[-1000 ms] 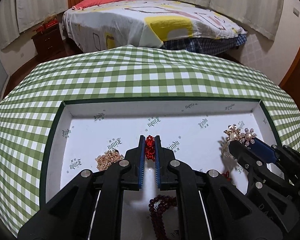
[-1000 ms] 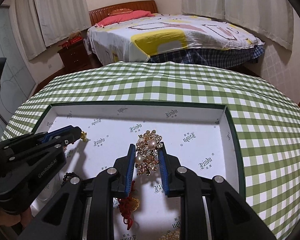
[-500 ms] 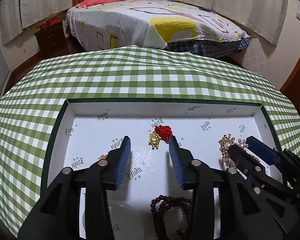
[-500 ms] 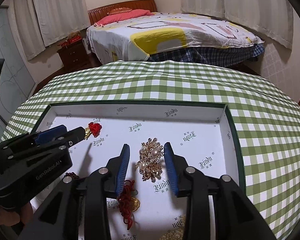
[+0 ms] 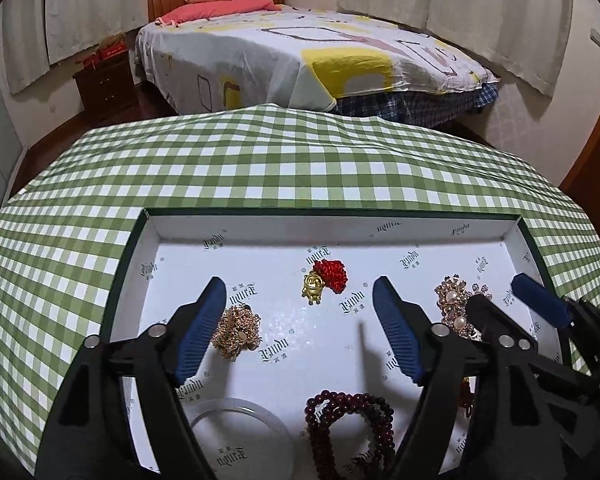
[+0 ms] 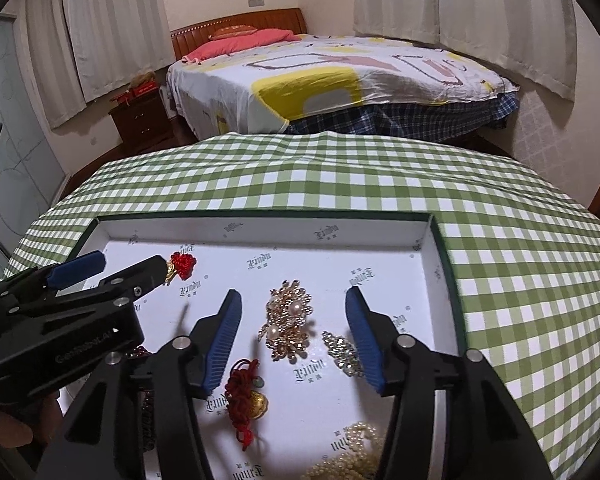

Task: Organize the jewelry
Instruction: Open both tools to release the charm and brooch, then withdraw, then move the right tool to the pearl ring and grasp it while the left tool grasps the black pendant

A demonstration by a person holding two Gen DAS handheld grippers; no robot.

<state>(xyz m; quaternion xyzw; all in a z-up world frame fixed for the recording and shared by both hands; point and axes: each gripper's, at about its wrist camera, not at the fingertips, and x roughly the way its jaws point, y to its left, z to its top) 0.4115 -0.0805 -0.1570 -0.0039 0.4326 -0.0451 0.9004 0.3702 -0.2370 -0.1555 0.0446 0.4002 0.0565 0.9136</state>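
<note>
A white-lined, green-edged box (image 5: 260,228) holds the jewelry. My left gripper (image 5: 300,292) is open and empty above the box floor; a gold charm with a red knot (image 5: 326,280) lies just beyond its tips. A gold cluster (image 5: 236,330) lies by its left finger. My right gripper (image 6: 292,304) is open and empty, its fingers on either side of a gold pearl brooch (image 6: 288,326). The brooch also shows in the left wrist view (image 5: 456,310), and the red knot charm in the right wrist view (image 6: 182,266).
A dark red bead bracelet (image 5: 348,420) and a clear bangle (image 5: 240,432) lie near the left gripper. A red-corded gold bell (image 6: 248,396), a crystal piece (image 6: 342,352) and white pearls (image 6: 352,452) lie near the right. The box (image 6: 444,256) sits on a green checked cloth (image 5: 260,160).
Both grippers opened and drew back. The left let go of the red knot charm and the right let go of the pearl brooch; both pieces now lie on the box floor.
</note>
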